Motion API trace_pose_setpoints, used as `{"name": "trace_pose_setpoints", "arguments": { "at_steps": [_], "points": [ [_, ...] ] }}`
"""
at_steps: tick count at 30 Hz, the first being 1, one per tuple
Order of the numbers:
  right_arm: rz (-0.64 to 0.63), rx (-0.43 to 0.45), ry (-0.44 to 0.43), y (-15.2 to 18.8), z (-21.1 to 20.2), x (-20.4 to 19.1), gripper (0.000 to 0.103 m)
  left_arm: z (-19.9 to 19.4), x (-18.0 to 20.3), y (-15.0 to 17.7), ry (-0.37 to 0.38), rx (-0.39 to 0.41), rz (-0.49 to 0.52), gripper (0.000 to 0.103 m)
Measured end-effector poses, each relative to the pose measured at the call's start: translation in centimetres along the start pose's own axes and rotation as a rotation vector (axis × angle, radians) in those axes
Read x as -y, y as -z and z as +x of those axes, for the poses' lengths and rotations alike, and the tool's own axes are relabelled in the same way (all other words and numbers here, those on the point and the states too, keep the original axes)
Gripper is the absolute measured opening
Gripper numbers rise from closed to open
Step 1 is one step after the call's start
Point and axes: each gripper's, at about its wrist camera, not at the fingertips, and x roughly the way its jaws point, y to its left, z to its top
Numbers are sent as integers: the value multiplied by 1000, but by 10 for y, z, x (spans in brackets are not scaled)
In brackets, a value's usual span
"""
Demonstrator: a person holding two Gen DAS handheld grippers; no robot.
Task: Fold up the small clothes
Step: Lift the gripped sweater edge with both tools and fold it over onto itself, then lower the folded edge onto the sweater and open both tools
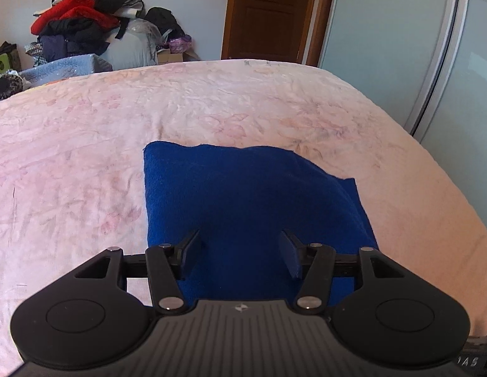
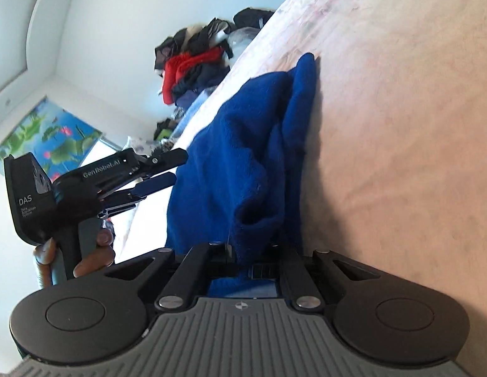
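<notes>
Cloth (image 2: 243, 144) hangs clamped in my right tool (image 2: 243, 259) to lift its edge off the bed (image 2: 400, 125) for folding, while my left tool (image 1: 240, 254) waits spread apart above it.

— What's behind the bed (image 1: 86, 144)?
— A clothes pile (image 1: 83, 22) against the wall, red fleece (image 1: 70, 9) on top of dark things; a light blue blanket (image 1: 64, 66) just beside it.
— And to the right?
— A brown door (image 1: 265, 12), then a pale sliding wardrobe (image 1: 400, 40). The right wrist view adds a lotus poster (image 2: 45, 135).
</notes>
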Motion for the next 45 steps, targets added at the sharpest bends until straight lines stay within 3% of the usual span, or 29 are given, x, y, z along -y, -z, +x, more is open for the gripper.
{"name": "trace_pose_setpoints", "arguments": {
  "at_steps": [5, 7, 10, 12, 16, 21, 23, 24, 28, 32, 35, 38, 41, 42, 44, 45],
  "points": [
    [-9, -21, 22, -12, -12, 3, 24, -9, 11, 9, -33, 44, 80, 55],
    [-94, 53, 76, -24, -30, -8, 35, -11, 13, 14, -37, 58, 87, 64],
    [-188, 155, 128, -54, -42, -25, 38, -12, 17, 19, -33, 75, 69, 65],
    [-212, 156, 113, -78, -27, -29, 45, -11, 20, 23, -22, 67, 61, 65],
    [-199, 73, 76, -119, 29, -20, 60, -14, 28, 31, -46, 80, 84, 65],
    [-16, -26, 40, -140, 89, 5, 59, -14, 32, 34, -70, 82, 110, 65],
    [-32, -24, 31, -136, 97, 2, 42, -13, 30, 34, -59, 74, 98, 65],
    [-63, -9, 53, -136, 98, -4, 14, -13, 30, 34, -58, 73, 95, 65],
    [-189, 54, 134, -138, 91, -20, 7, -7, 30, 35, -59, 59, 96, 65],
    [-251, 29, 205, -136, 102, -22, 14, -3, 32, 38, -63, 49, 100, 65],
    [-336, 110, 306, -129, 85, -37, 28, -1, 33, 40, -65, 46, 108, 69],
    [-429, 161, 278, -116, 63, -57, 35, 0, 37, 43, -73, 49, 122, 72],
    [-525, 60, 187, -102, 62, -76, 42, 2, 42, 47, -92, 49, 146, 72],
    [-546, 13, 167, -96, 65, -79, 49, 2, 43, 48, -97, 51, 152, 72],
    [-585, -60, 188, -87, 75, -79, 48, 3, 44, 49, -105, 53, 160, 72],
    [-605, -77, 240, -83, 81, -78, 48, 4, 45, 50, -107, 51, 161, 73]
  ]
}}
